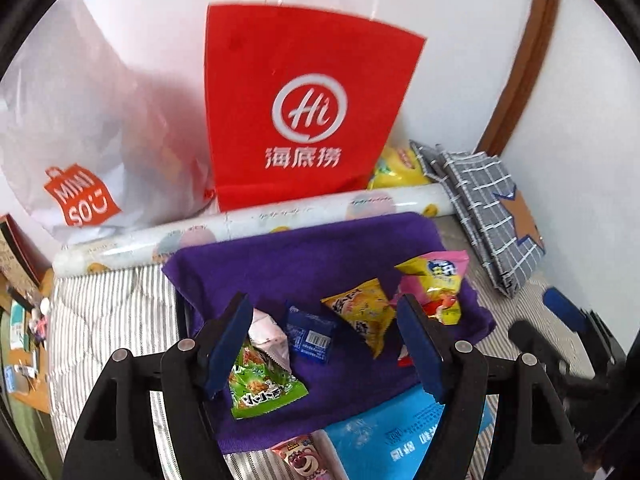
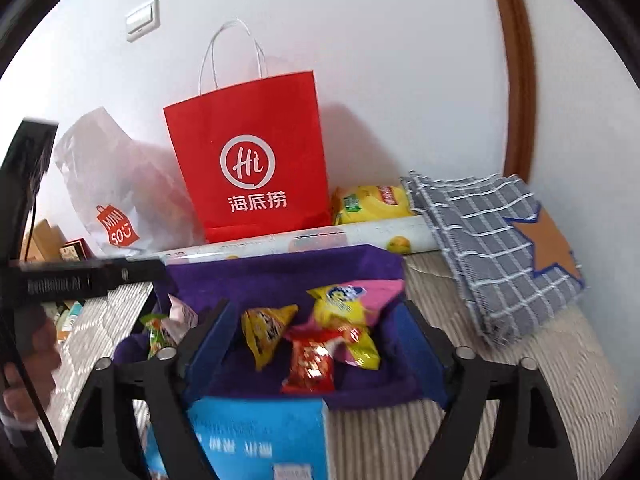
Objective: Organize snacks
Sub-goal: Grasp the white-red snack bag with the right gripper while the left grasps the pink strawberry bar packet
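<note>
Several snack packets lie on a purple cloth (image 1: pixel 304 256) on a striped bed. In the left wrist view I see a green packet (image 1: pixel 260 388), a pale pink packet (image 1: pixel 268 336), a dark blue packet (image 1: pixel 312 338), a yellow packet (image 1: pixel 362 312) and a pink-and-yellow packet (image 1: pixel 436 284). My left gripper (image 1: pixel 324 348) is open and empty above them. In the right wrist view a red packet (image 2: pixel 312 364), the yellow packet (image 2: pixel 266 328) and the pink-and-yellow packet (image 2: pixel 348 308) lie between the fingers of my right gripper (image 2: pixel 316 352), which is open and empty.
A blue box (image 1: pixel 404 436) (image 2: pixel 256 436) sits at the cloth's near edge. A red paper bag (image 1: pixel 304 108), a white Miniso bag (image 1: pixel 84 144), a paper roll (image 1: pixel 256 228), a yellow chip bag (image 2: pixel 372 202) and a folded checked cloth (image 2: pixel 496 240) stand along the wall.
</note>
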Demonstrator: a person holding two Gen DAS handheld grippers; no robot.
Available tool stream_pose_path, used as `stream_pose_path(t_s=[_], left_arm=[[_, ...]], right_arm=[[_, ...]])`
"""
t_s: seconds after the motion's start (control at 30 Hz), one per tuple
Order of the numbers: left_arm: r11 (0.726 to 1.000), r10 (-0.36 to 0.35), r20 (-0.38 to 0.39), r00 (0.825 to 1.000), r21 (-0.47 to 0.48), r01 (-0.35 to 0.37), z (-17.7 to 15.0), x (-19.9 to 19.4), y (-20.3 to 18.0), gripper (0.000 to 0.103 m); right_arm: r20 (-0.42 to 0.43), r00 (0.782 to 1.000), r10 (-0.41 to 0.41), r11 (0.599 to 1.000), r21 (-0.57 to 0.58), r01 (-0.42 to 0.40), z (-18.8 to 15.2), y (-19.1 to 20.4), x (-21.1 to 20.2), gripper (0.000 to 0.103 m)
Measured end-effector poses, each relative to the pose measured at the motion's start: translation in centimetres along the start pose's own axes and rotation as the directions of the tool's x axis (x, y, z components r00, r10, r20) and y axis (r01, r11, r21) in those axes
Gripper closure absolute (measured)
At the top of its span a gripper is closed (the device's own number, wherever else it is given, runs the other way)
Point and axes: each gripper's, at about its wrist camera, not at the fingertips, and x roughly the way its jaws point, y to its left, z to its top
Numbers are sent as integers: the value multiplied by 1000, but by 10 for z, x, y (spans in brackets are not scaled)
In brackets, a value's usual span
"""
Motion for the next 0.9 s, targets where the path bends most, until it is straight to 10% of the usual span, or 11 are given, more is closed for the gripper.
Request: stream_pose_path(t_s=[0.37,0.9], left_arm=[[998,60,55,997,25,-62,-19,-64,-7,29],[985,126,-109,986,-106,-137,-130,-76,36,29]], right_arm=[[-122,992,-17,1000,-26,14,-59,0,-50,17],[-285,954,96,995,27,-92,-141,22,-17,17]])
